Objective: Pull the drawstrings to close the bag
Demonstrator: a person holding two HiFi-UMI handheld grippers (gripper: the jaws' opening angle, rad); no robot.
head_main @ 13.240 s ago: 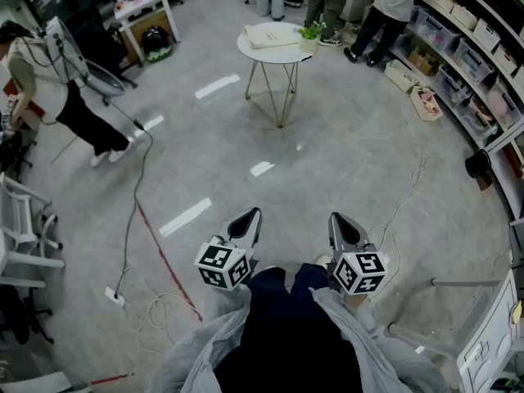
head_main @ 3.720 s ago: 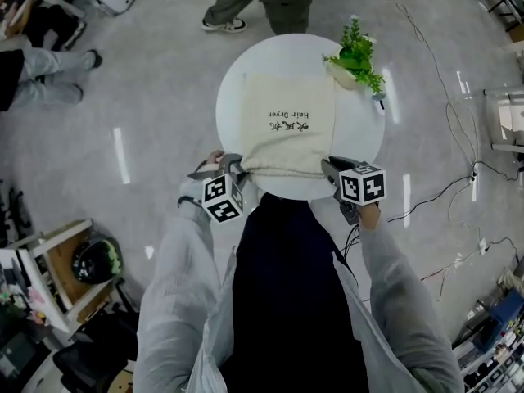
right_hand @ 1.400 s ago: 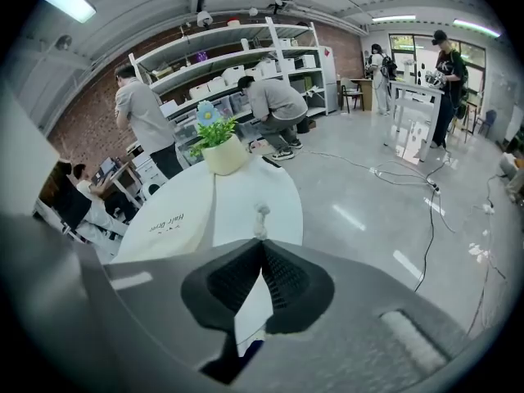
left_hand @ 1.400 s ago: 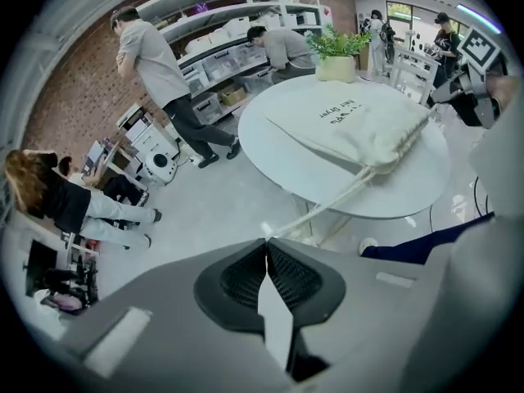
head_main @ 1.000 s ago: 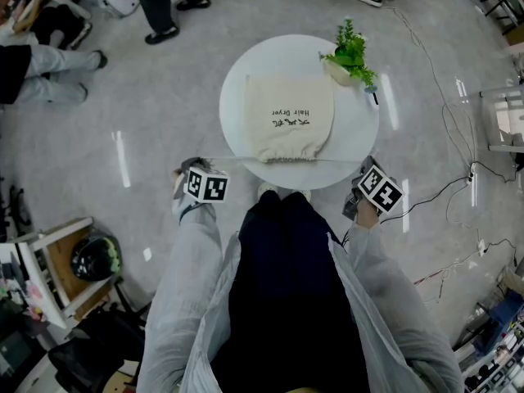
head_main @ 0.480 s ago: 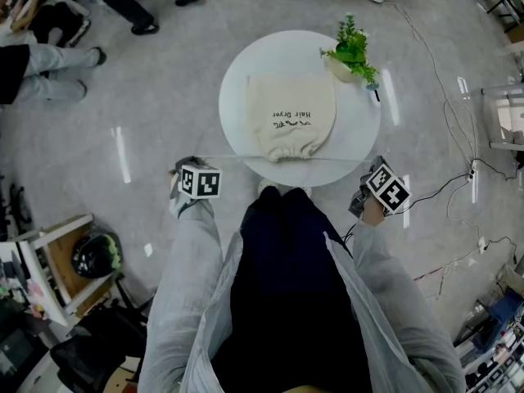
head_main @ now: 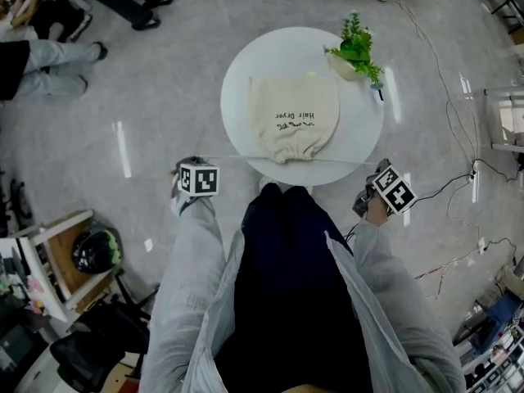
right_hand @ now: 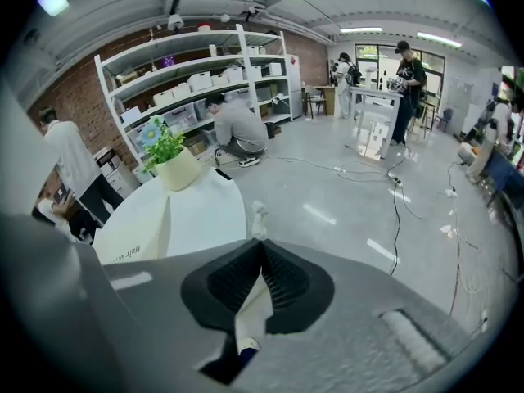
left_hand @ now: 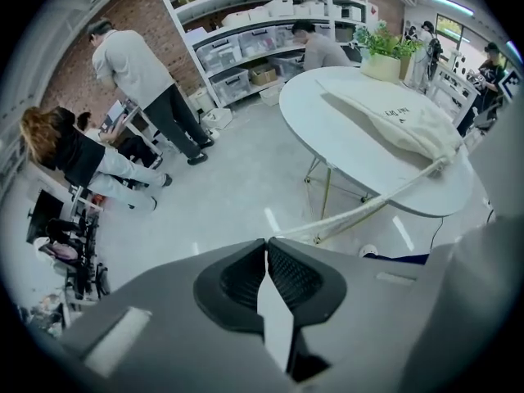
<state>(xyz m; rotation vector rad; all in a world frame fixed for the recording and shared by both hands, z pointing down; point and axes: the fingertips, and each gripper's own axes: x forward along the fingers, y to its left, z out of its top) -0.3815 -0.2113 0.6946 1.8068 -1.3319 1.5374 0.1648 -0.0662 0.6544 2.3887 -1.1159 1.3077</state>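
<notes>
While the bag (head_main: 293, 117) lies cinched on the table (head_main: 237, 80) in the head view, harder pulling could drag it off the near edge.

Left gripper view: the left gripper (left_hand: 266, 241) is clamped on the taut drawstring (left_hand: 368, 209).

Right gripper view: the right gripper (right_hand: 260, 242) pinches its cord near the tip, which may slip out.

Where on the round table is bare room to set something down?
Bare: the strip between the bag and the left rim of the table, and the patch right of the bag, below the plant. Crowded: the near edge, where taut drawstrings cross.
</notes>
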